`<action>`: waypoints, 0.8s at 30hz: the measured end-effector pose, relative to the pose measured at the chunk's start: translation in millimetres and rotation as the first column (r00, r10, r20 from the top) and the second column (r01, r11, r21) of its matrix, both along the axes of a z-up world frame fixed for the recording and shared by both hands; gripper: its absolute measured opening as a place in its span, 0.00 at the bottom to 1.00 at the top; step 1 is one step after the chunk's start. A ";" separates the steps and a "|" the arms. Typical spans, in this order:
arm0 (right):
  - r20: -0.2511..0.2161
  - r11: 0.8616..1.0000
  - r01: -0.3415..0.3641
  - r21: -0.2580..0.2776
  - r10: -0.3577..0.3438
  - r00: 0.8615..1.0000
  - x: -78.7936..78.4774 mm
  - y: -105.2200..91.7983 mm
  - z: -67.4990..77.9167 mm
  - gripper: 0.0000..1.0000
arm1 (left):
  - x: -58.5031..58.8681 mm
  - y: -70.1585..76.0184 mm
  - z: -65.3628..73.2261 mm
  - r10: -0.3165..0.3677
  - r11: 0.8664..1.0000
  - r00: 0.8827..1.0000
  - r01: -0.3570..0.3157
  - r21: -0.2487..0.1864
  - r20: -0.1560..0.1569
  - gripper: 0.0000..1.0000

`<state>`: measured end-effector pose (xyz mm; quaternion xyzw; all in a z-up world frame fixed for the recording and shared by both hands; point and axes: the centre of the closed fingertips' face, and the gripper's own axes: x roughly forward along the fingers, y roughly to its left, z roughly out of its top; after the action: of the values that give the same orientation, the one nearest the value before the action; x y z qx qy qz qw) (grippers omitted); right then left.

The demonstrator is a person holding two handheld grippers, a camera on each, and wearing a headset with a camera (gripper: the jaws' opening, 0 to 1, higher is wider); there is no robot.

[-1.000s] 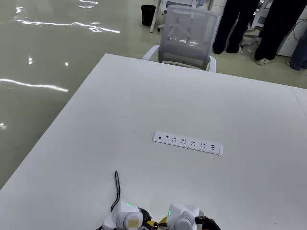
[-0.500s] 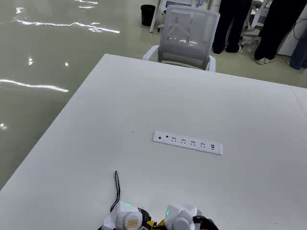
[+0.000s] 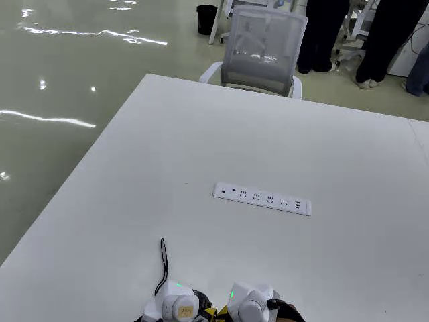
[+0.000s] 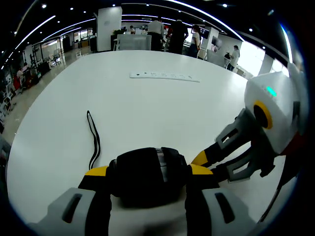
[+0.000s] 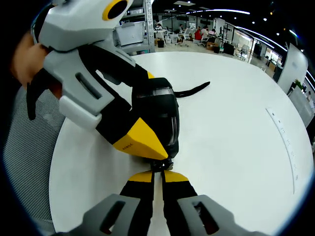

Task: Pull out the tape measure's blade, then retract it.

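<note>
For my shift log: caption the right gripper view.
Left gripper clamps the black tape measure; right gripper pinches its blade tip.

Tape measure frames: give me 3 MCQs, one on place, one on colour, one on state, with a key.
1. Where does the power strip lie?
A. on the table
B. on a shelf
C. in a drawer

2. What colour is the tape measure case?
A. red
B. black
C. white

3. How does the left gripper stand?
A. wide open, holding nothing
B. shut on nothing
C. shut on the tape measure

Key:
1 A: the head view shows the strip flat on the white tabletop.
2 B: the case is black in both gripper views.
3 C: the yellow-tipped jaws press on the case's two sides in the left gripper view.
</note>
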<state>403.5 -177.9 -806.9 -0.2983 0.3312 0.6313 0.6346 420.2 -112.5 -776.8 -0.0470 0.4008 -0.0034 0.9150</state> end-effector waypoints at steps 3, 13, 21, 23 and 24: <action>-0.003 1.000 0.003 0.001 -0.003 1.000 0.1 0.6 0.0 0.04 | 0.0 -0.1 0.1 0.002 1.000 1.000 -0.002 -0.001 0.000 0.57; 0.022 1.000 0.024 0.009 -0.024 0.999 4.0 0.8 0.5 0.09 | 0.8 0.8 0.6 0.010 1.000 1.000 -0.010 -0.008 0.005 0.58; -0.021 0.992 0.128 0.013 -0.127 0.992 6.0 -9.7 2.6 0.29 | 1.1 2.4 0.2 -0.008 0.999 1.000 0.007 -0.044 -0.016 0.60; -0.037 0.988 0.154 0.014 -0.153 0.988 6.7 -11.1 0.5 0.36 | 1.2 2.1 0.1 -0.022 0.999 1.000 0.021 -0.045 -0.020 0.61; -0.037 0.984 0.178 0.009 -0.178 0.983 8.9 -13.6 0.8 0.40 | 1.7 2.0 0.3 -0.033 0.999 0.999 0.032 -0.043 -0.022 0.61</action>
<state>412.4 -191.5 -806.1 -0.2520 0.3641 0.5795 0.6842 421.9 -110.6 -776.4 -0.0601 0.4119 -0.0261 0.9089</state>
